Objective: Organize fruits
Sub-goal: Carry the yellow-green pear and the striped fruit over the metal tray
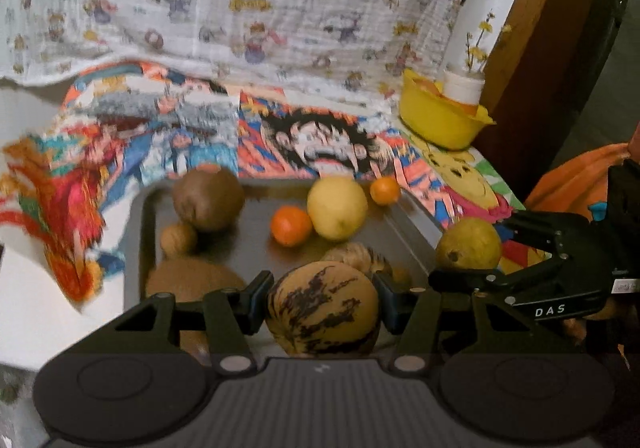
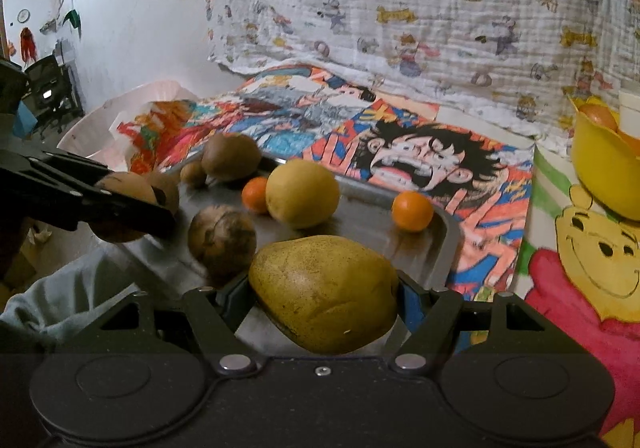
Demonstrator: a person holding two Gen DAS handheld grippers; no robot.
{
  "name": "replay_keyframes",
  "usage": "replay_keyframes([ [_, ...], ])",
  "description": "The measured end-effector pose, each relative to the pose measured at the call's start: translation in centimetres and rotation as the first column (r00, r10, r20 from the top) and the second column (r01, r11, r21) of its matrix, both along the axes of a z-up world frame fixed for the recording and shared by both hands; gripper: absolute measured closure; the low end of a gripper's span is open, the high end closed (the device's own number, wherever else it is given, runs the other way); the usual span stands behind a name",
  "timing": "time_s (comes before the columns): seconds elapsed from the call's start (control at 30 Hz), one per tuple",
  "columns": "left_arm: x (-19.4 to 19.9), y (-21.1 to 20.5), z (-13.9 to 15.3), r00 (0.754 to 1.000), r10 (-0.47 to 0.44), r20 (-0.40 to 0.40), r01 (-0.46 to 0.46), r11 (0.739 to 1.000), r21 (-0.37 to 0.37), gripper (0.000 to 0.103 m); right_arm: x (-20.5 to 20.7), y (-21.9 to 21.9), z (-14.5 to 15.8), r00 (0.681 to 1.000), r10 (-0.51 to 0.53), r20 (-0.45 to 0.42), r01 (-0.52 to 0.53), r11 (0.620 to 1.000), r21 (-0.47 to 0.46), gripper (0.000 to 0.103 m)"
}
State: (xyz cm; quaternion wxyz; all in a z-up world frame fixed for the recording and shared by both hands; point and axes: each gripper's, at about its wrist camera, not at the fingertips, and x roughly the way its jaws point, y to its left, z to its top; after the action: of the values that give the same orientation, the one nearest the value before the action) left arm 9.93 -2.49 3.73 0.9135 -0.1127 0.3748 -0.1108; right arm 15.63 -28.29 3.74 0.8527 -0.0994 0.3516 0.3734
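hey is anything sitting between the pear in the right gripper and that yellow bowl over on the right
Nothing visible does. The right gripper holds the pear at the tray edge; only flat printed cloth lies between it and the yellow bowl. The small orange sits off that line.

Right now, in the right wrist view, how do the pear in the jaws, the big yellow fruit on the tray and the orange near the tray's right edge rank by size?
As they look in the right wrist view:
1. pear, though it is nearest the camera, so its lead is unsure
2. yellow fruit
3. orange, clearly smallest
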Motion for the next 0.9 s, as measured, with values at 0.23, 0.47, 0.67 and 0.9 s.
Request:
replay_keyframes([
  [0.23,0.1,-0.9,-1.6,0.998,-0.032,-0.057,0.032,0.999,-0.007,0.045,-0.8,-0.1,-0.8,1.000,0.006,-0.019,-0.007,1.000,-0.015,0.030],
  [0.47,0.9,-1.3,-2.0,0.997,-0.032,-0.064,0.033,0.999,0.010,0.045,-0.3,0.2,-1.5,1.000,0.013,-0.025,-0.014,1.000,-0.026,0.030],
  [0.67,1.4,-2.2,-2.2,0.997,-0.044,-0.059,0.048,0.996,0.069,0.045,-0.2,0.6,-2.0,0.999,0.024,-0.022,-0.025,0.999,-0.029,0.030],
  [0.9,1.8,-3.0,-2.4,0.997,-0.056,-0.048,0.061,0.992,0.107,0.045,-0.2,1.1,-2.3,1.000,0.029,0.005,-0.029,0.999,-0.028,0.030],
])
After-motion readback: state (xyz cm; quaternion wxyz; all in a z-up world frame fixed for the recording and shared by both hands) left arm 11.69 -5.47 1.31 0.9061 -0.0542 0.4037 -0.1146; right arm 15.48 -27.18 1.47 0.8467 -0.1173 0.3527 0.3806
